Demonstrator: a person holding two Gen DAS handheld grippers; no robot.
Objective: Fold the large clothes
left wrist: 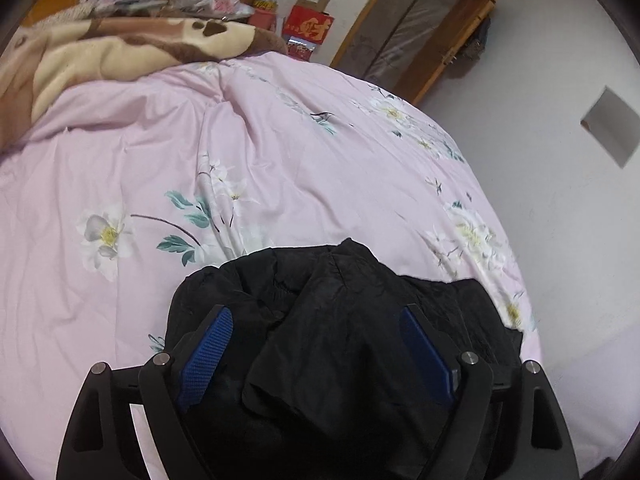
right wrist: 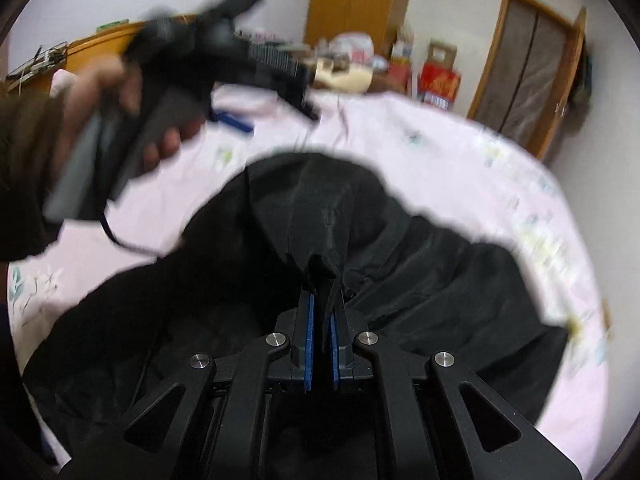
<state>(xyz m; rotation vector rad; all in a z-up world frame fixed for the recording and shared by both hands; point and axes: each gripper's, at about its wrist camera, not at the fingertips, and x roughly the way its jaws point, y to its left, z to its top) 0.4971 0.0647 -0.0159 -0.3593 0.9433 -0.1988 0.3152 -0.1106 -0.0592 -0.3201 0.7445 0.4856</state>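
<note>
A large black garment (left wrist: 340, 320) lies bunched on the pink floral bedspread (left wrist: 240, 160). My left gripper (left wrist: 316, 320) is open, its blue pads wide apart above the garment, nothing held. In the right wrist view my right gripper (right wrist: 322, 312) is shut on a fold of the black garment (right wrist: 400, 264), lifting it so the cloth hangs around the jaws. The left gripper (right wrist: 232, 118), held in a hand, shows blurred at upper left in that view, raised above the bed.
A brown and cream blanket (left wrist: 100, 52) lies at the head of the bed. Red boxes (left wrist: 308, 28) and bags stand beyond it. A wooden-framed door (left wrist: 420, 28) and white wall are on the right. The bedspread also shows in the right wrist view (right wrist: 440, 152).
</note>
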